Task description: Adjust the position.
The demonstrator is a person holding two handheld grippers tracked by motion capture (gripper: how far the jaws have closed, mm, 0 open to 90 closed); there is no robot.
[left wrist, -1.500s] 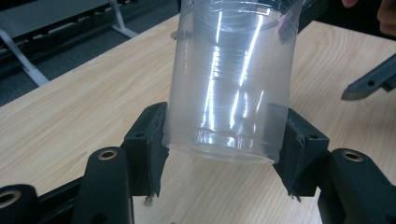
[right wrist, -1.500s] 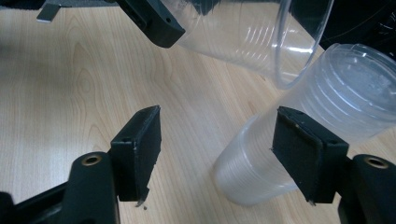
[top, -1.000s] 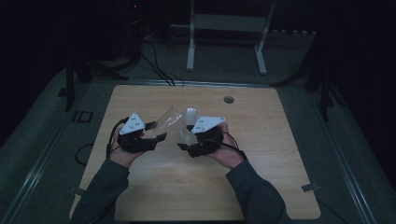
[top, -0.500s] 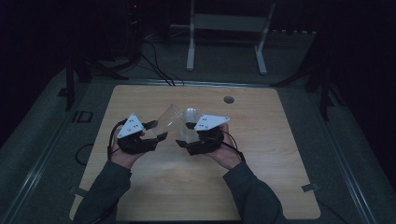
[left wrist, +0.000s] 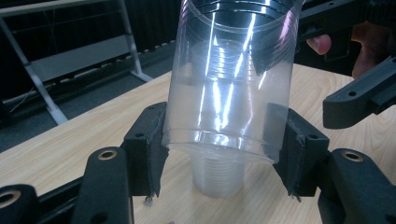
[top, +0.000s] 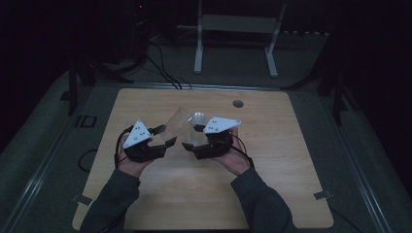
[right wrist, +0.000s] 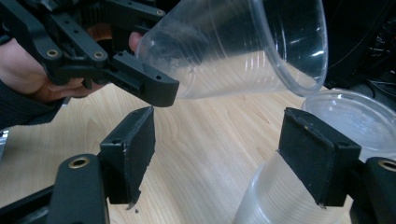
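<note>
My left tool (top: 166,137) grips the cup (left wrist: 231,79), tilted beside the stack (right wrist: 299,186). My right tool (right wrist: 229,158) has just been opening, jaws empty. Next: set the cup aside.

Your two grippers meet mid-table: the tilted clear cup (top: 176,122) and the upright cup stack (top: 196,127) fill the gap between them. Open tabletop (top: 272,194) lies toward six o'clock; a grommet hole (top: 237,103) sits at one o'clock.
</note>
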